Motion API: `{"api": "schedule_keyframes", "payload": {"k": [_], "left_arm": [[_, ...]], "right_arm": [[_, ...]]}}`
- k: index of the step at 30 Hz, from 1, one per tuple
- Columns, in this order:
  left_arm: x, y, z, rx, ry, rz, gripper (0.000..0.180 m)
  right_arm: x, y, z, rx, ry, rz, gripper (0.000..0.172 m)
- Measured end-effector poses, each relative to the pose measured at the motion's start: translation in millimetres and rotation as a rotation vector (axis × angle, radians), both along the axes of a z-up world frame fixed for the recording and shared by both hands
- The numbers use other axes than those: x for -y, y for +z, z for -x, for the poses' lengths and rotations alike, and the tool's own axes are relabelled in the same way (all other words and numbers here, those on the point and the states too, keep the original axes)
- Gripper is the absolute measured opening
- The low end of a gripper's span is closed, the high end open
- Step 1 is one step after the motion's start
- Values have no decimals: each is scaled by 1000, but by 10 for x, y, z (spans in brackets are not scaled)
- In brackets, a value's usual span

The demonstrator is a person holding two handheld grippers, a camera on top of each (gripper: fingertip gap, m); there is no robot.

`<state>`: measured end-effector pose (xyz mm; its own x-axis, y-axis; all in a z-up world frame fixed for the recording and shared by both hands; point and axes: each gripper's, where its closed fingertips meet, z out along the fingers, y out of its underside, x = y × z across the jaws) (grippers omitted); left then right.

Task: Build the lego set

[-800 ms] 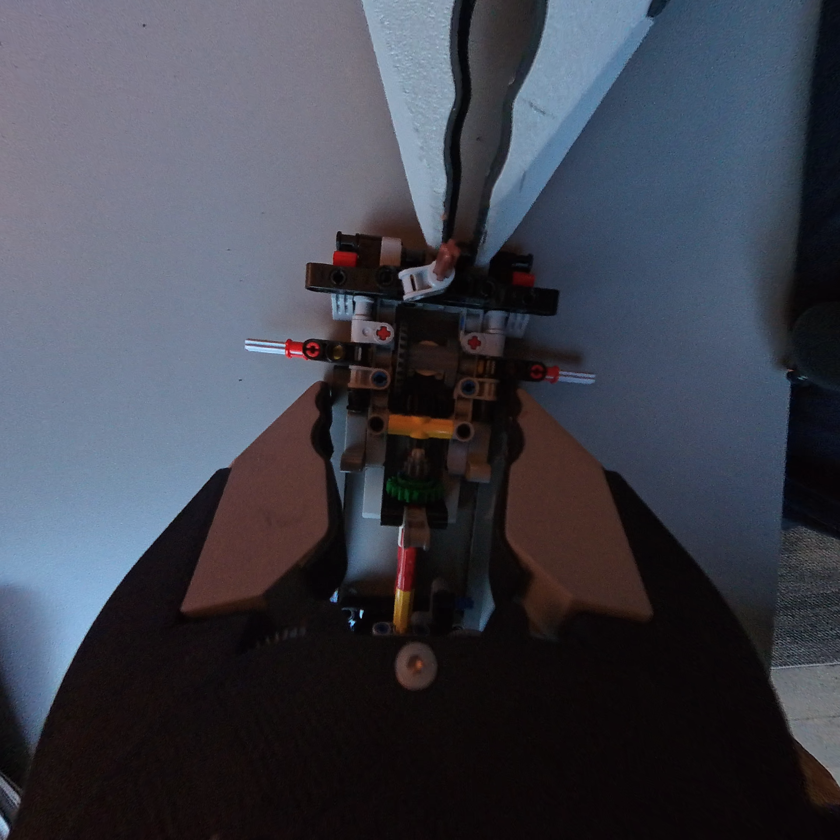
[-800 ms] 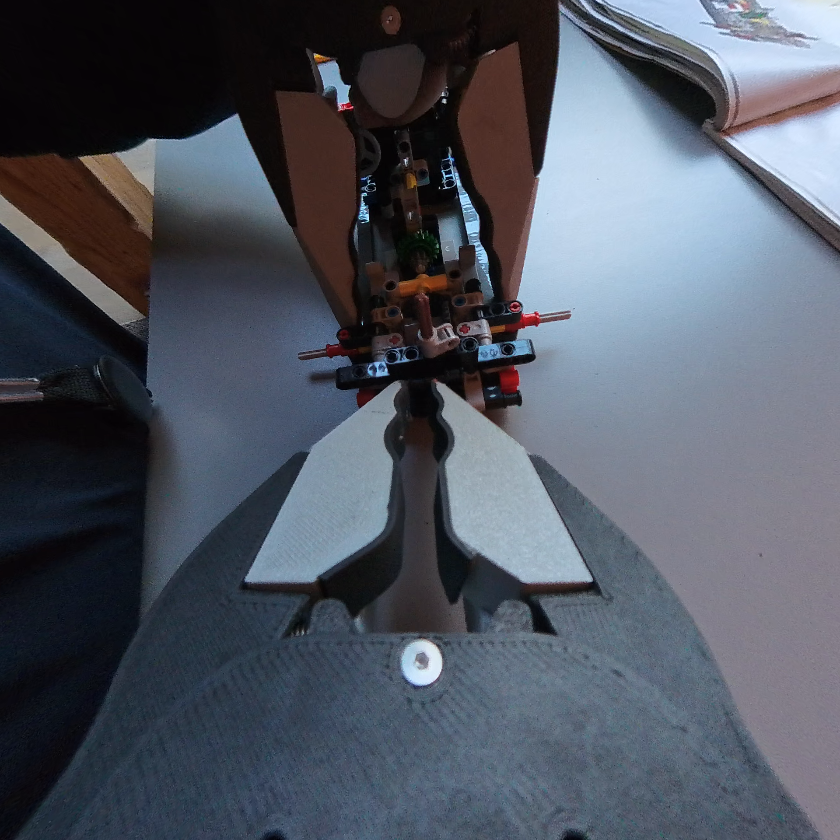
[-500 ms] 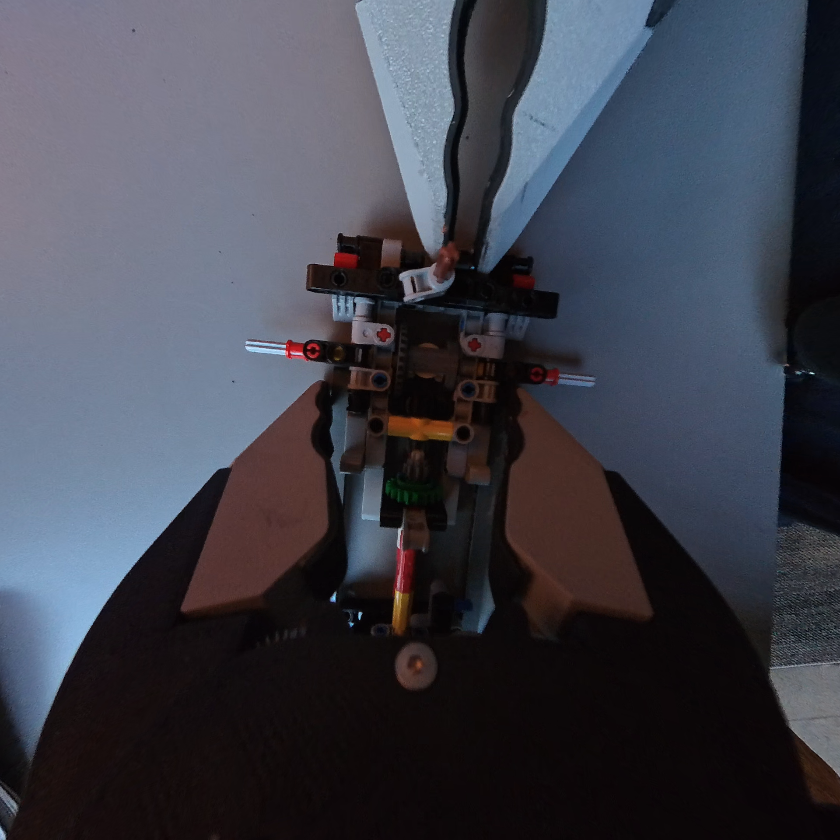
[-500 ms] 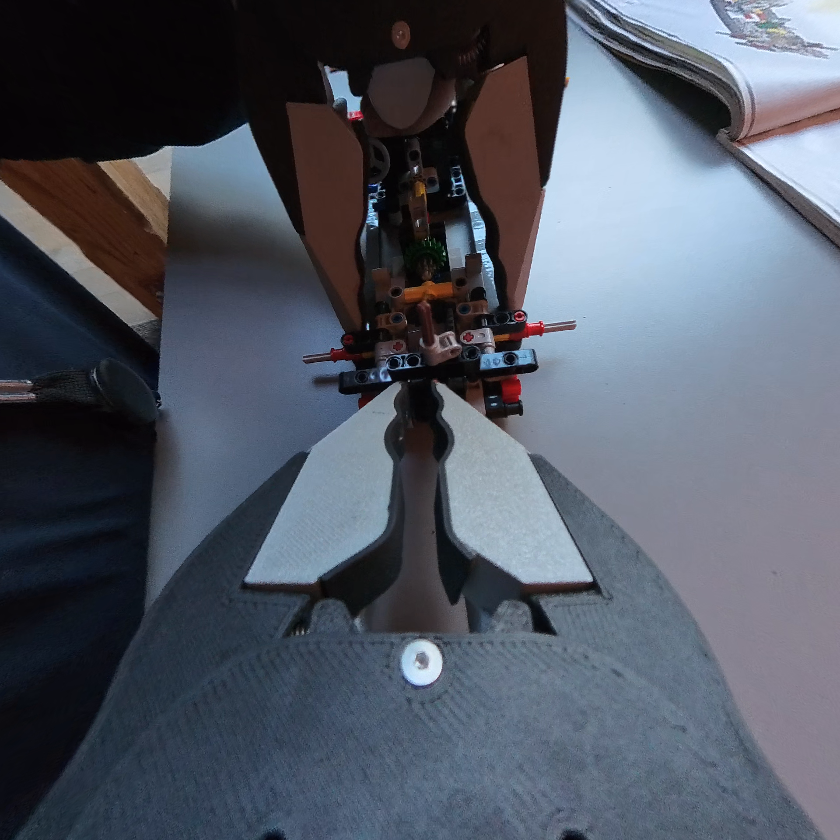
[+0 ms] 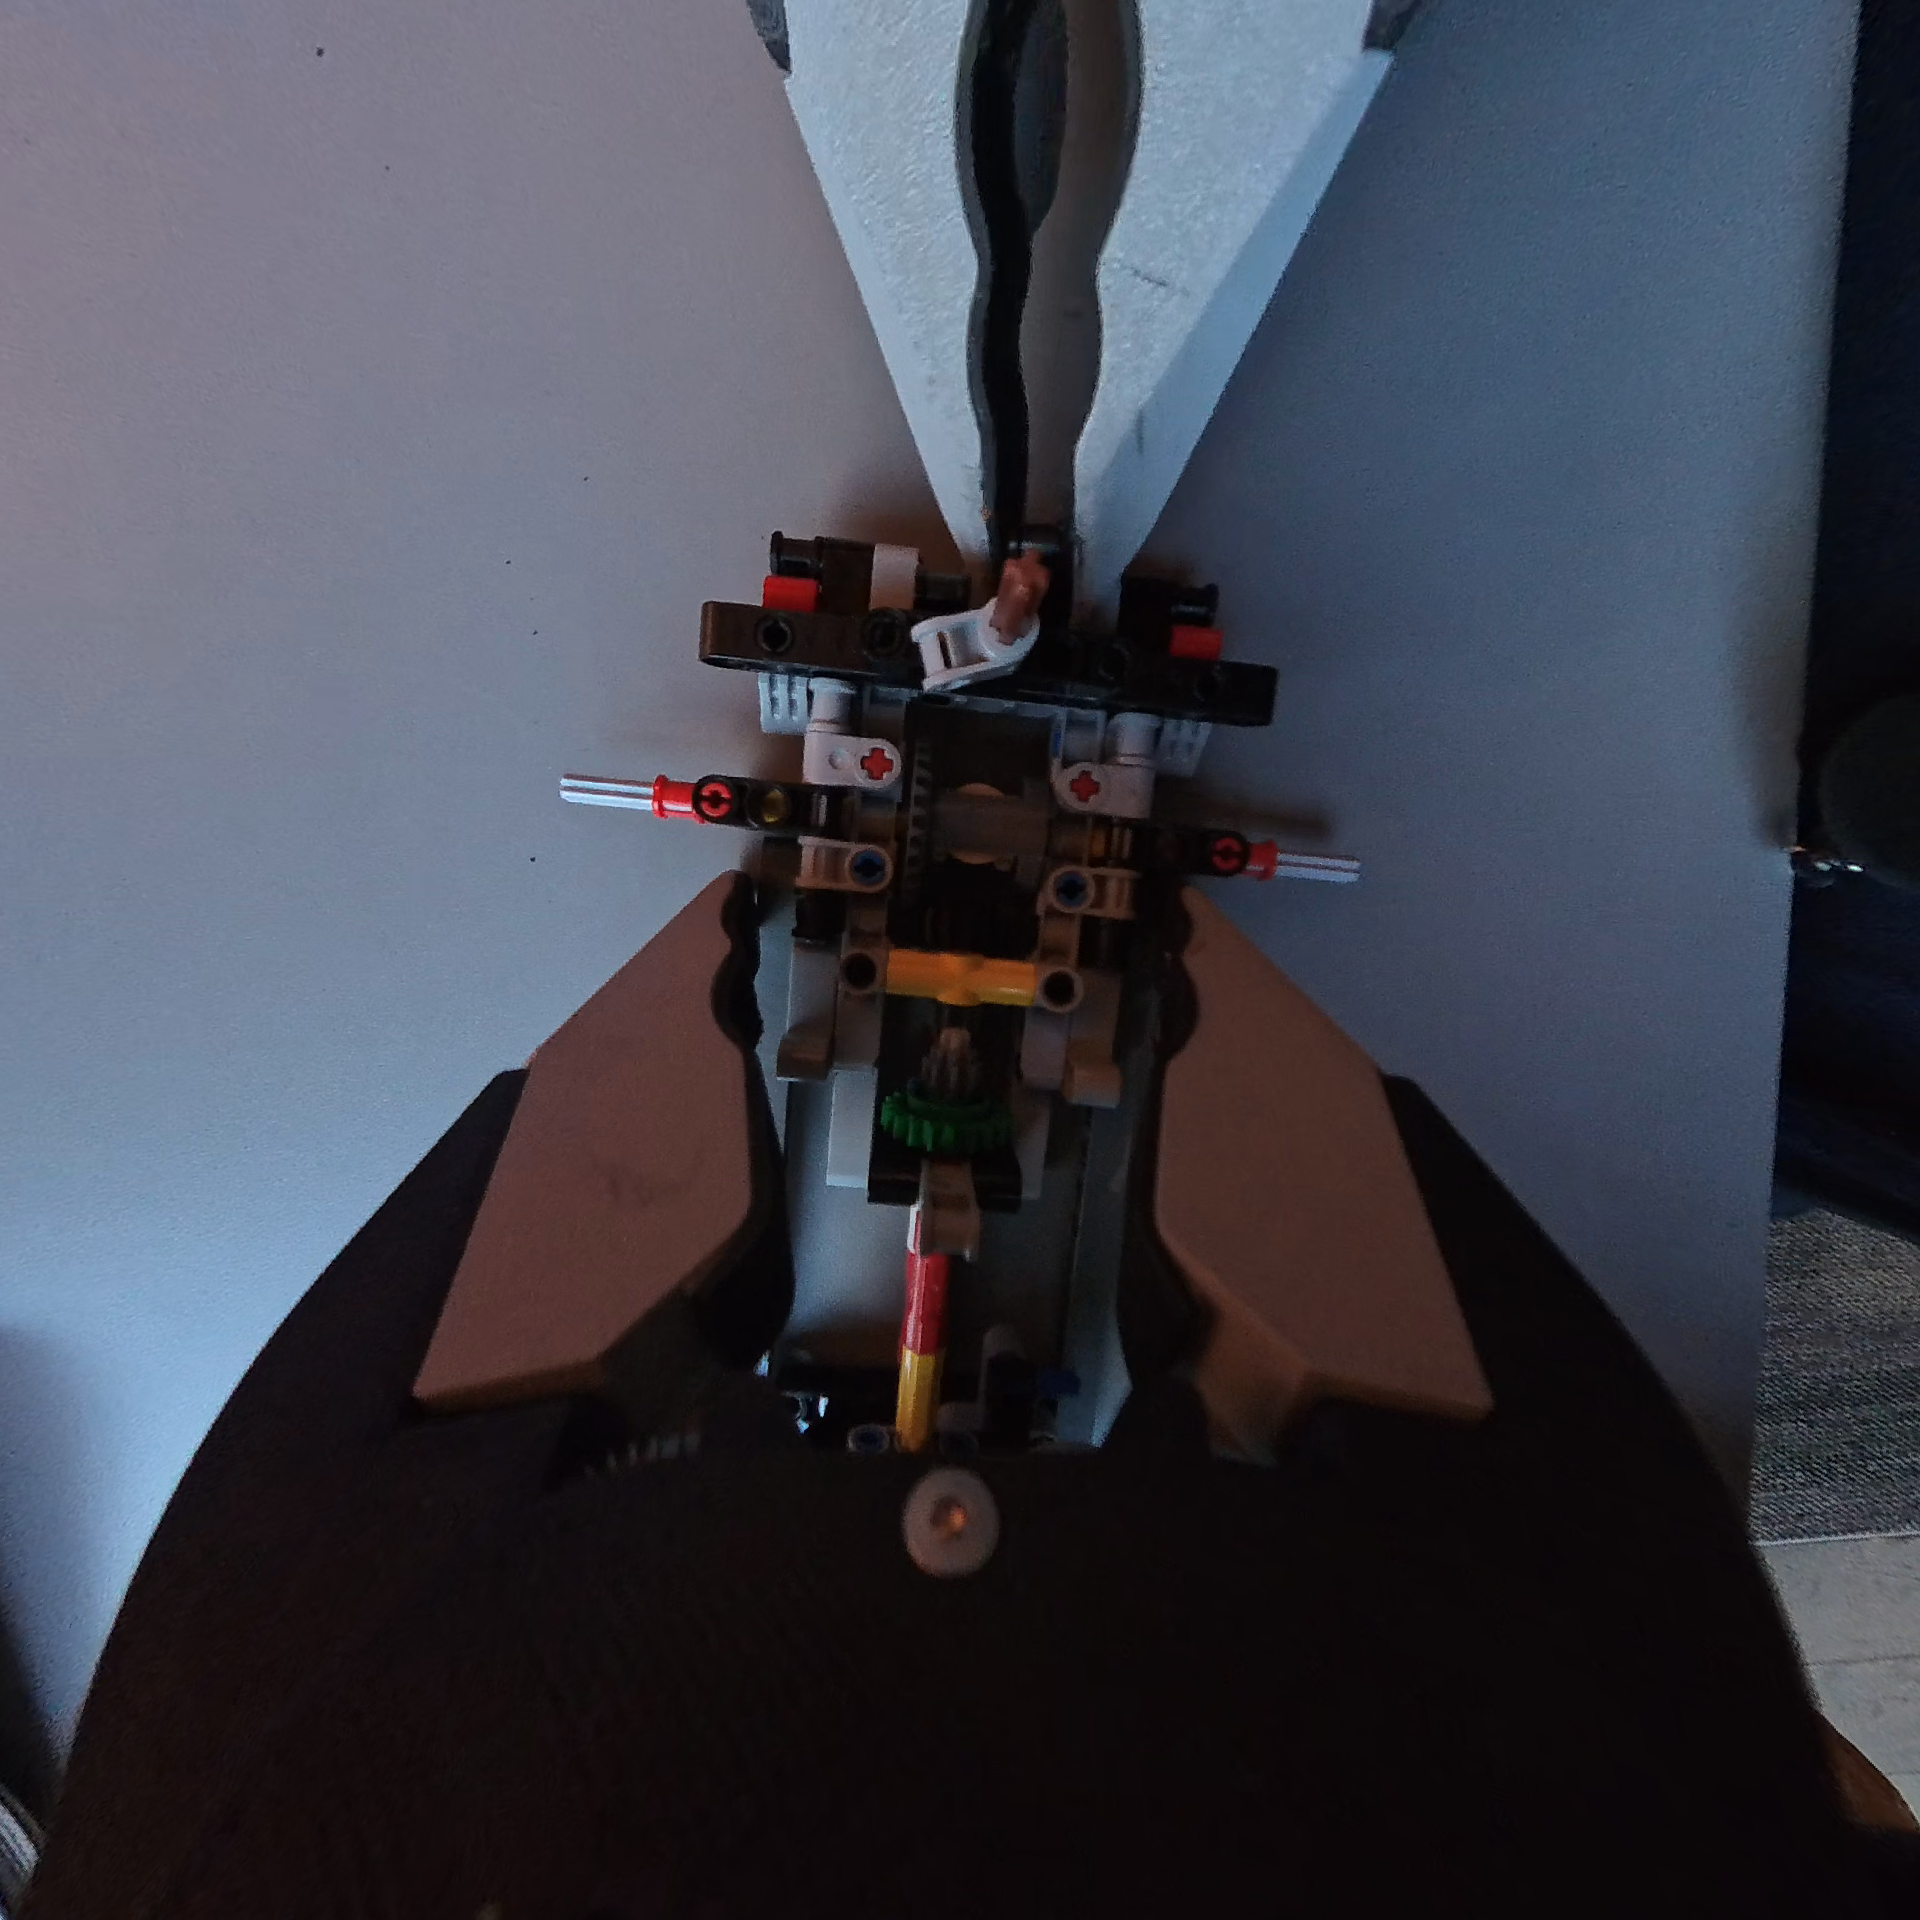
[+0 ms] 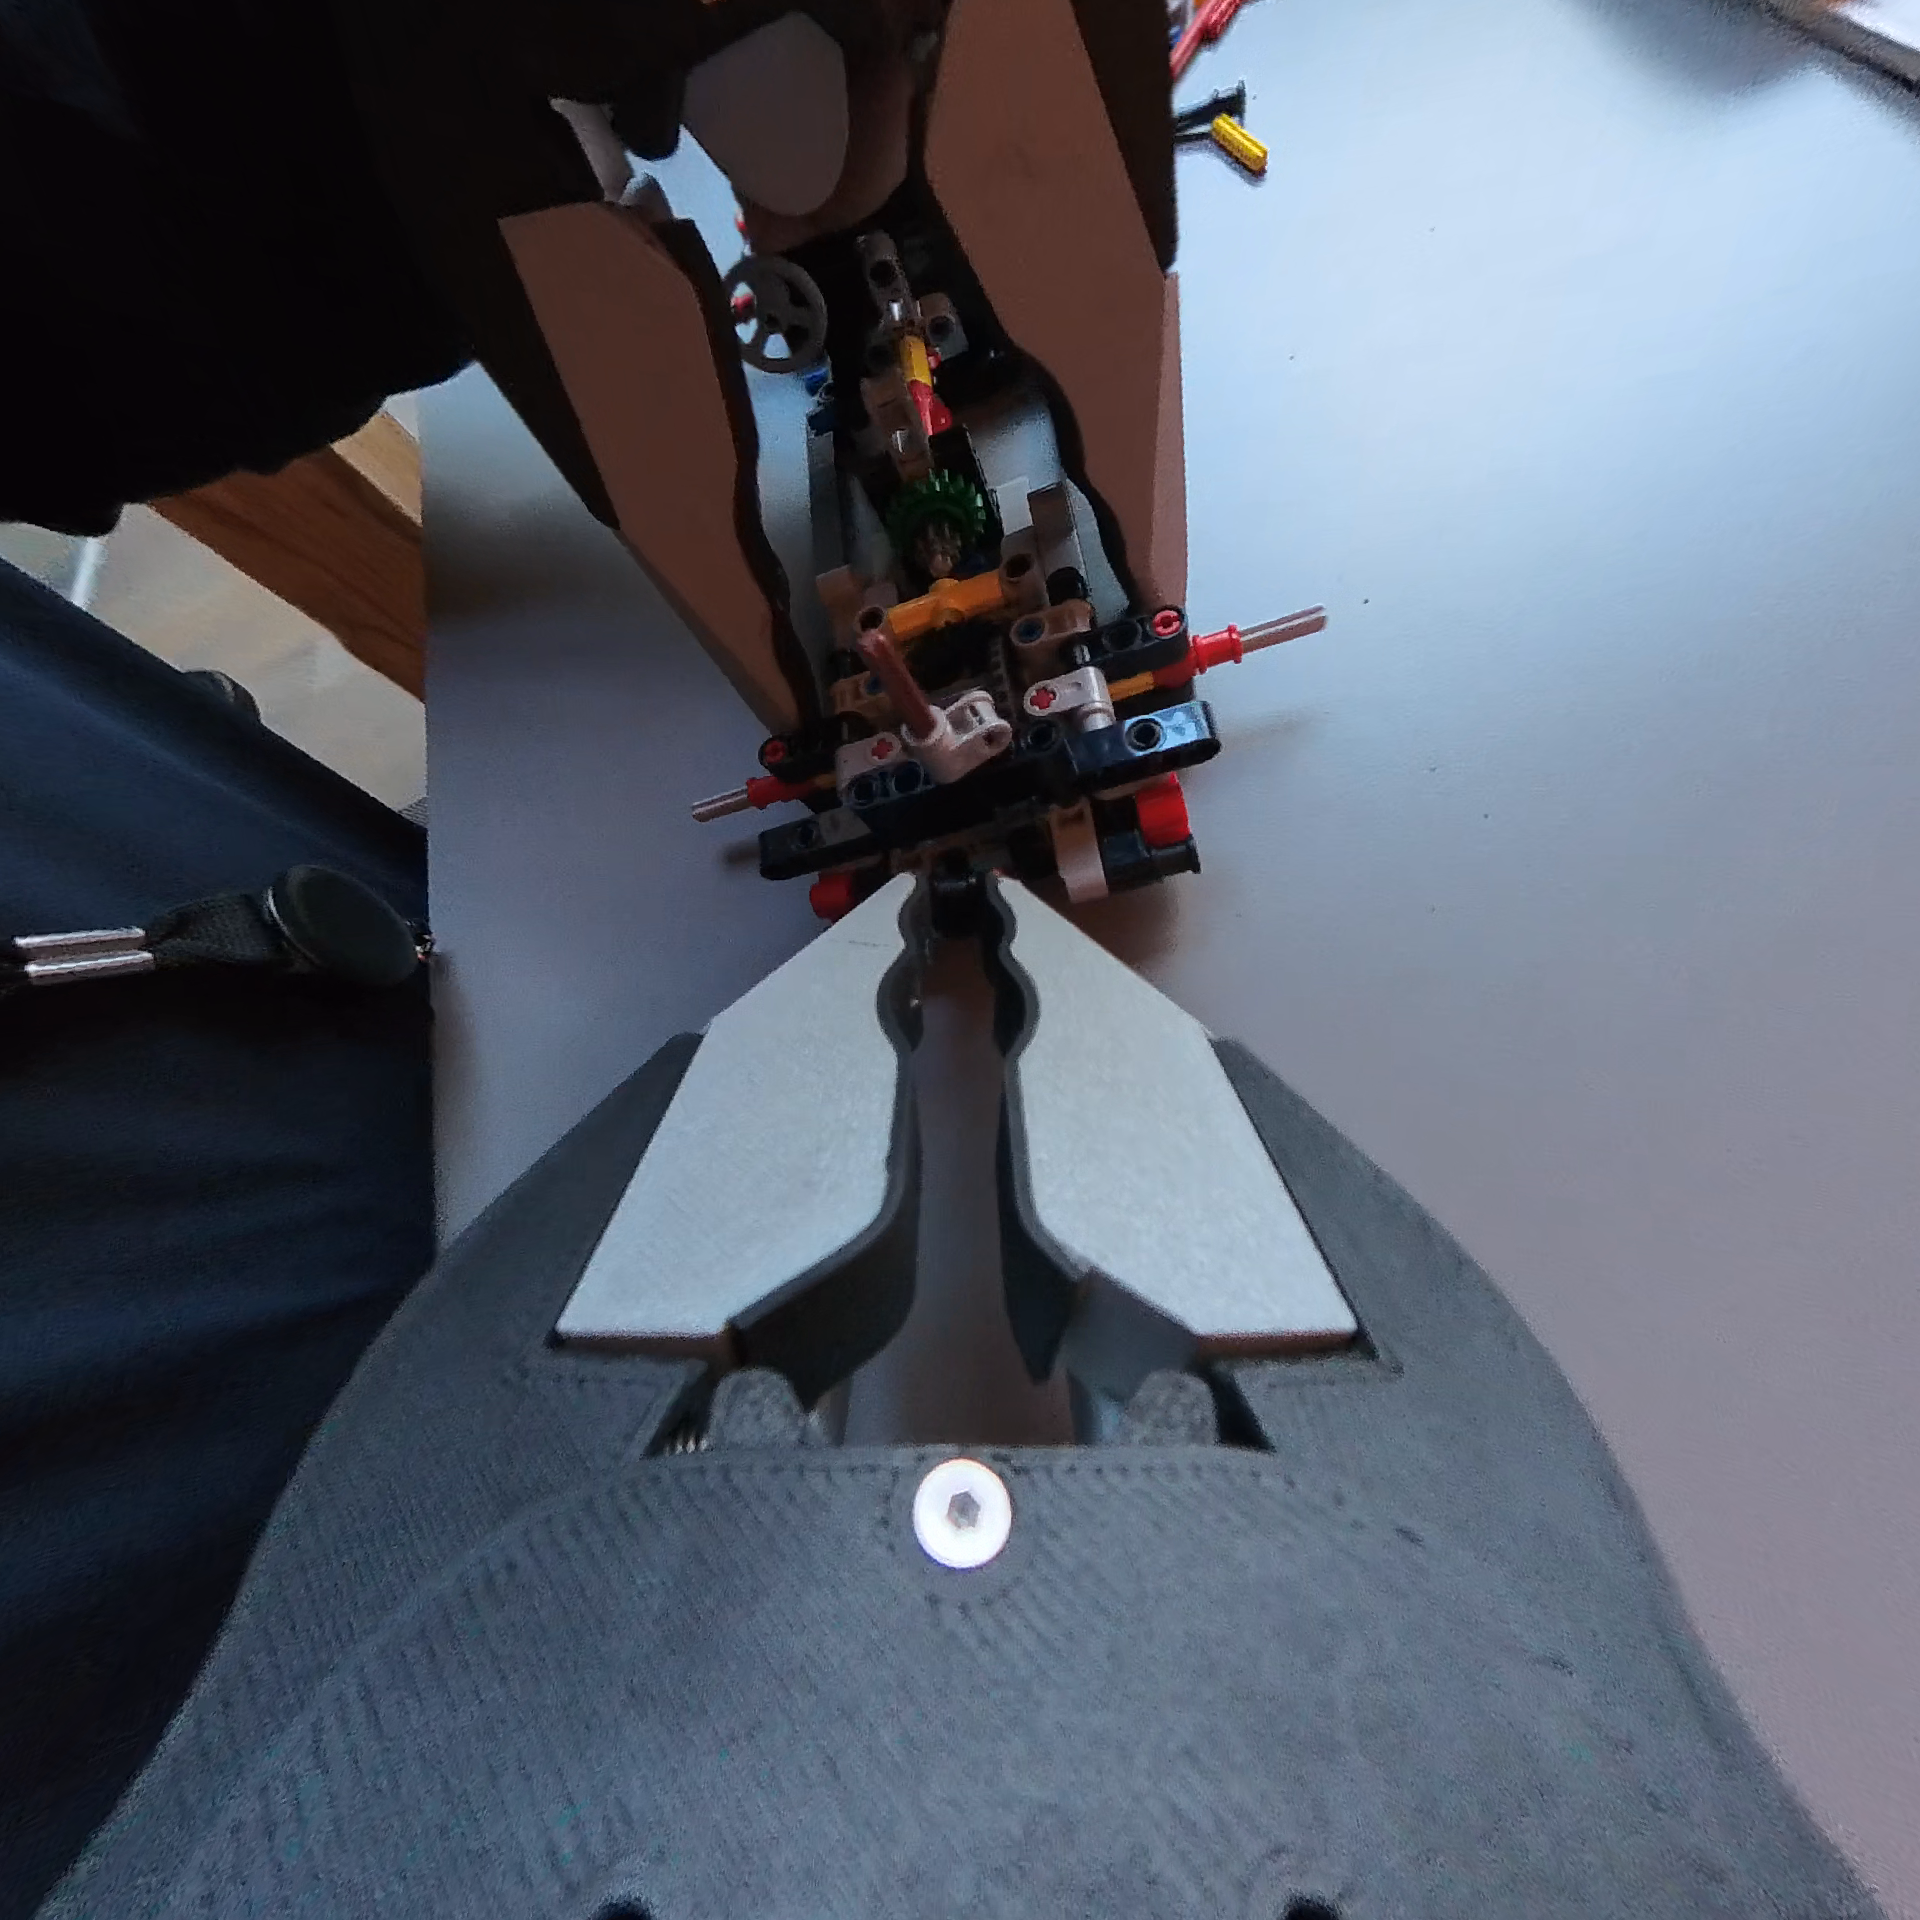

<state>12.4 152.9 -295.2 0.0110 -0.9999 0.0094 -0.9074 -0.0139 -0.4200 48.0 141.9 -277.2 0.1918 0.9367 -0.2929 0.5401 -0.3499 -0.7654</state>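
Note:
A brick model (image 5: 966, 935) of black, grey, red and yellow beams with a green gear lies lengthwise between my left gripper's (image 5: 958, 899) brown fingers (image 5: 623, 1143). They close on its two sides. In the right wrist view the same model (image 6: 977, 727) is held tilted over the grey table (image 6: 1558, 831) by the left gripper (image 6: 977, 660). My right gripper (image 6: 953, 899) faces the model's front end, nearly shut, and pinches a small black pin (image 6: 951, 883) under the black cross beam. A brown axle (image 6: 891, 681) in a white connector (image 6: 961, 732) stands just above the pin.
Loose small parts (image 6: 1236, 135) lie on the table at the far right. A person's dark blue clothing (image 6: 156, 1143) and a black strap with a round clip (image 6: 332, 925) fill the left. A wooden piece (image 6: 312, 551) lies beyond the table's left edge. The table's right edge (image 5: 1787, 831) drops to the floor. My hands' fingertips stand some 5 cm from each other.
In the right wrist view the model and left gripper have tilted and come closer; the open book has left the frame and loose parts have come in. Both grasps are unchanged.

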Motion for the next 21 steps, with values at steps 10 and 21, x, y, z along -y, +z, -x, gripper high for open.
{"api": "schedule_keyframes", "payload": {"k": [10,21], "left_arm": [[24,0,-2,0,-11,0,76],[61,4,-1,6,-52,4,76]], "right_arm": [[30,-11,-10,-16,-12,110,6],[85,55,6,-25,87,-81,5]]}}
